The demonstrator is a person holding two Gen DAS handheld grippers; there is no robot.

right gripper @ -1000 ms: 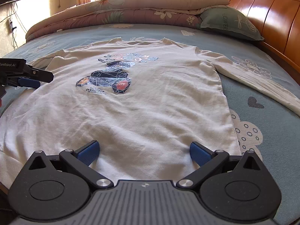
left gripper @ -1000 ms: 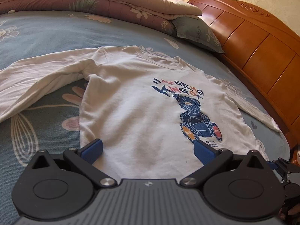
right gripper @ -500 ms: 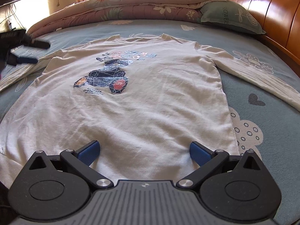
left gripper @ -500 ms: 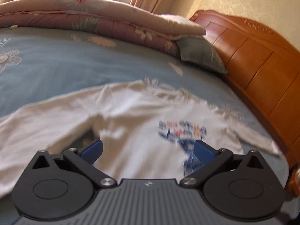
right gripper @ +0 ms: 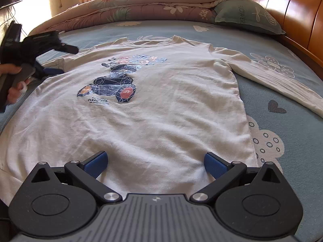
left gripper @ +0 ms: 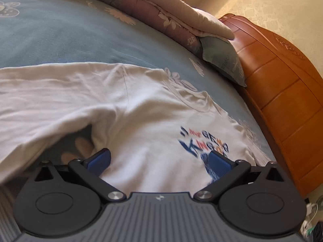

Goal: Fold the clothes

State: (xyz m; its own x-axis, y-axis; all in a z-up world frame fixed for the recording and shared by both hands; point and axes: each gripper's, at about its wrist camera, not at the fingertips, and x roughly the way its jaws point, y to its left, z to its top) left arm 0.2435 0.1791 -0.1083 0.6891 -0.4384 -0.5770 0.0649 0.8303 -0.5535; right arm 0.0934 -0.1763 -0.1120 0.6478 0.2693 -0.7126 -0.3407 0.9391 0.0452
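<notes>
A white long-sleeved shirt [right gripper: 153, 109] with a faceted bear print lies flat, face up, on a blue flowered bedsheet [right gripper: 282, 92]. The left gripper [left gripper: 159, 161] has moved from the hem up to the left armpit, blue pads spread wide. The right gripper [right gripper: 155, 162] stays spread over the soft, wrinkled hem.

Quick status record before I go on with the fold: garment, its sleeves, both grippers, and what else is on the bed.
garment: white long-sleeve shirt, spread flat, print side up, unfolded
surface: blue patterned bed sheet
sleeves: one sleeve stretched toward the headboard; the other sleeve stretched the opposite way
left gripper: open, low over the shirt near that sleeve's armpit, holding nothing
right gripper: open, at the shirt's hem, holding nothing
also on bed: rolled quilt, green pillow
</notes>
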